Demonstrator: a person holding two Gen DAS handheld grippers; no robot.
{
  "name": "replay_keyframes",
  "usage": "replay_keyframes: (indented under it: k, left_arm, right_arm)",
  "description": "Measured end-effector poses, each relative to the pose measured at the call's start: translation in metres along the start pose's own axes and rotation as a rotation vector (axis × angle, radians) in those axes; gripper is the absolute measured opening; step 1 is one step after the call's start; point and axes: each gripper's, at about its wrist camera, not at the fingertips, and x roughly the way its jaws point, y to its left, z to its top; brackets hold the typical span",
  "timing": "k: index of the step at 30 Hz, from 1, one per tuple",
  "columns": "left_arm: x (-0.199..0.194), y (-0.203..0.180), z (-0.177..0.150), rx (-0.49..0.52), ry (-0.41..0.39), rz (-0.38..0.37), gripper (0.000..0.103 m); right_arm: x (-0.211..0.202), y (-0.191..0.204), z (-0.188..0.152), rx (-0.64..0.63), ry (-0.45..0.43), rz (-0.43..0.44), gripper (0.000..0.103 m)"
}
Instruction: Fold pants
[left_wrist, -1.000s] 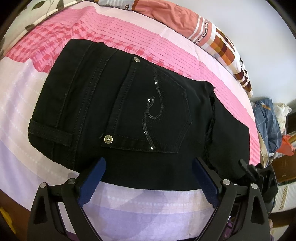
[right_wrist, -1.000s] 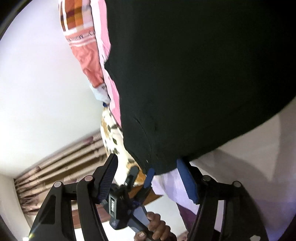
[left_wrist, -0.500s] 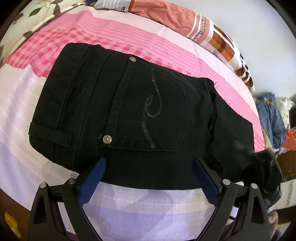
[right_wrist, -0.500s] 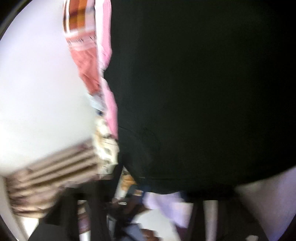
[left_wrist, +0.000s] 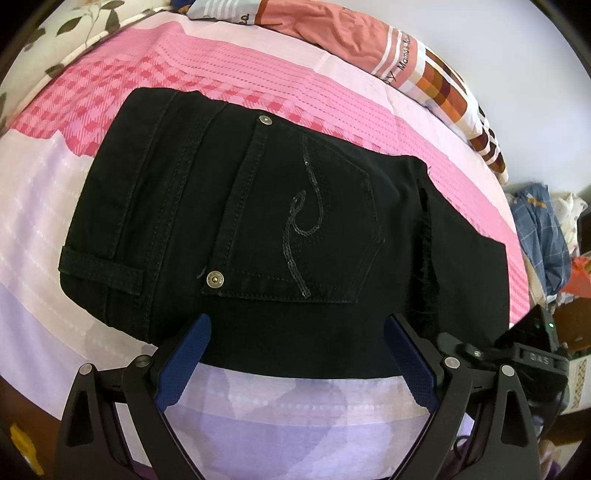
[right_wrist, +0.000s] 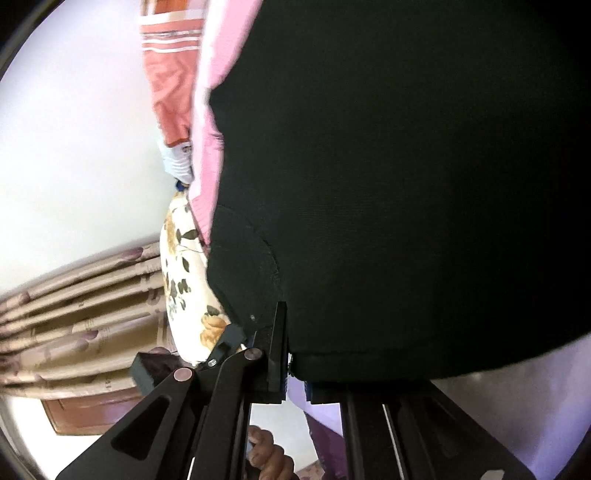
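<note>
the black jeans lie folded flat on the pink and lilac bedsheet, filling the middle of the left wrist view. the waistband sits toward 9 o'clock, with a belt loop at its lower corner. the back pocket faces up at the centre, a sequin swirl stitched across it, with one metal rivet at its 7 o'clock corner and another at its 11 o'clock corner. the folded leg end reaches toward 3 o'clock.

the left gripper hovers at 6 o'clock, its blue-padded fingers spread wide on either side of the jeans' near edge, nothing between them. the right gripper's body shows at 4 o'clock in this view, at the leg-end corner.

in the right wrist view the black fabric fills the frame from 12 to 4 o'clock. the right gripper at 6 o'clock has its fingers pressed together, pinching the edge of the jeans.

an orange striped blanket lies bunched along the far side of the bed at 1 o'clock. a floral pillow sits at 8 o'clock in the right wrist view, with a beige curtain beyond it at 9 o'clock. a pile of clothes lies off the bed at 3 o'clock in the left wrist view.
</note>
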Motion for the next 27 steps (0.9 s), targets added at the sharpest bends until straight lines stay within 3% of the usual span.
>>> replay_keyframes:
  k: [3, 4, 5, 7, 10, 12, 16, 18, 20, 21, 24, 27]
  left_arm:
    - [0.0, -0.003, 0.0, 0.017, -0.001, 0.013, 0.094]
    - [0.0, -0.002, 0.0, 0.019, 0.0, 0.016, 0.095]
    - [-0.002, -0.001, 0.001, 0.016, -0.003, 0.021, 0.094]
    - [-0.01, 0.003, 0.005, -0.003, -0.016, 0.017, 0.094]
    - [-0.03, 0.016, 0.015, -0.032, -0.05, 0.004, 0.094]
    - [-0.045, 0.027, 0.021, -0.031, -0.094, 0.046, 0.095]
    - [-0.065, 0.074, 0.023, -0.087, -0.157, 0.115, 0.095]
    - [-0.062, 0.097, 0.022, -0.135, -0.144, 0.111, 0.095]
    - [-0.053, 0.116, 0.02, -0.168, -0.116, 0.067, 0.094]
    - [-0.049, 0.119, 0.02, -0.162, -0.105, 0.074, 0.094]
    - [-0.04, 0.105, 0.018, -0.058, -0.107, 0.202, 0.094]
    - [-0.035, 0.091, 0.015, 0.015, -0.117, 0.238, 0.094]
  right_arm:
    - [0.009, -0.009, 0.005, 0.052, 0.052, 0.025, 0.011]
    - [0.009, -0.009, 0.005, 0.067, 0.061, 0.045, 0.027]
    - [0.008, -0.006, 0.006, 0.082, 0.087, 0.08, 0.057]
    - [0.008, 0.009, 0.002, 0.058, 0.184, 0.139, 0.087]
    - [0.002, 0.032, -0.013, -0.035, 0.283, 0.166, 0.088]
    - [-0.01, 0.048, -0.018, -0.101, 0.314, 0.198, 0.088]
    - [-0.052, 0.072, 0.005, -0.274, 0.163, 0.151, 0.089]
    - [-0.067, 0.066, 0.019, -0.258, 0.093, 0.173, 0.089]
    - [-0.068, 0.06, 0.029, -0.223, 0.094, 0.207, 0.09]
    - [-0.068, 0.059, 0.032, -0.224, 0.095, 0.19, 0.09]
    - [-0.058, 0.057, 0.034, -0.244, 0.102, 0.131, 0.09]
    - [-0.048, 0.046, 0.039, -0.194, 0.13, 0.132, 0.09]
